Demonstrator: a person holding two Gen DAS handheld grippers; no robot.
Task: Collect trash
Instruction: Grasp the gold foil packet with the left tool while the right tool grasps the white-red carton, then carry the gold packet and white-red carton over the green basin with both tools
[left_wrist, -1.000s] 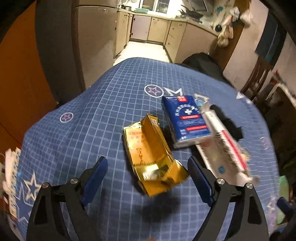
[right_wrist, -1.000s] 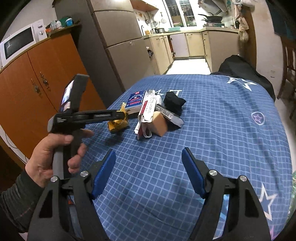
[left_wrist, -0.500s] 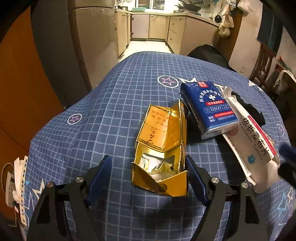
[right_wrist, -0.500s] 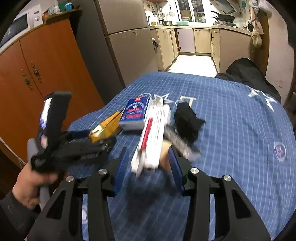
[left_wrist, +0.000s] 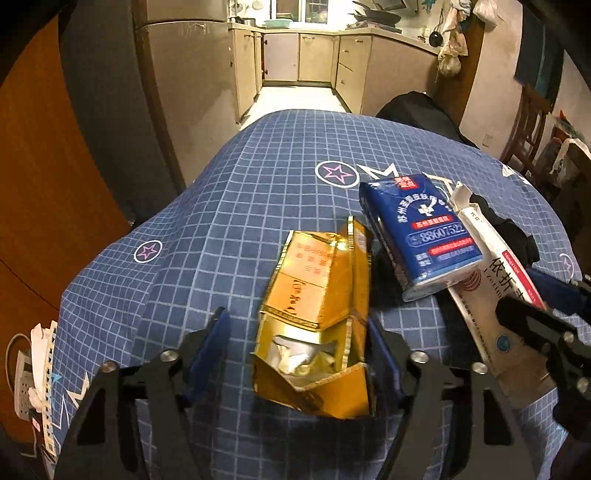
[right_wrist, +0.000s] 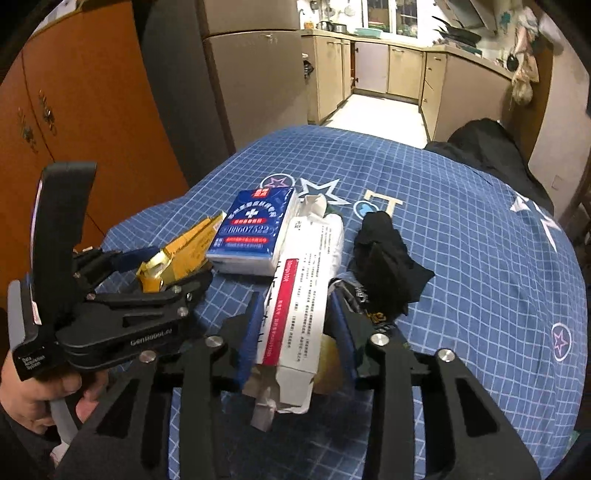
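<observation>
A: You see the tablecloth? It is blue with a thin white grid, and it has stars in circles, some purple.

B: Yes. And the carton between your left pads is shiny gold, with an orange-gold label.

A: The pack to its right is dark blue with white writing and red bands.

B: The long box is white with one red stripe. The cloth at its right is black, and your pads are blue on black fingers.
</observation>
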